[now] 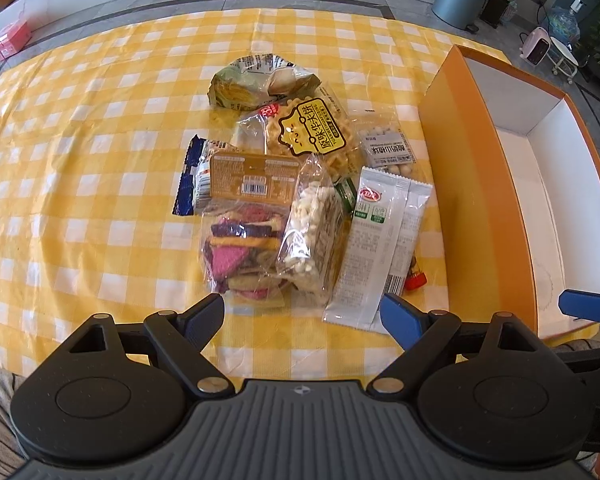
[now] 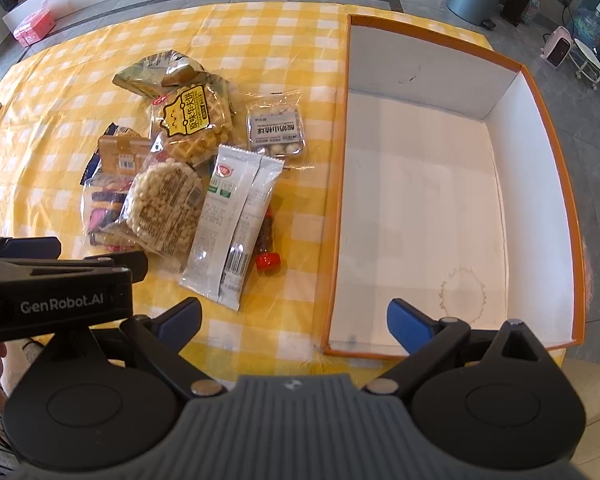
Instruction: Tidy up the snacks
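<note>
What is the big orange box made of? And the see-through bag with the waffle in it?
The box looks like cardboard: thin, stiff, straight walls with sharp folded corners, orange outside, matte white inside with faint stains. The waffle bag seems to be thin clear plastic film: glossy, crinkled, and the waffle shows through around a yellow printed label.

A yellow-and-white checked cloth (image 1: 100, 160) covers the bench. The box (image 2: 548, 120) is orange outside, white inside. Snacks show golden waffle (image 1: 312, 136) under a yellow label, purple, pink and orange chips (image 1: 236, 248), white sachets (image 2: 224, 224), a blue wrapper (image 1: 186, 176) and a red cap (image 2: 268, 261). Gripper pads (image 2: 408, 326) are blue on black.
</note>
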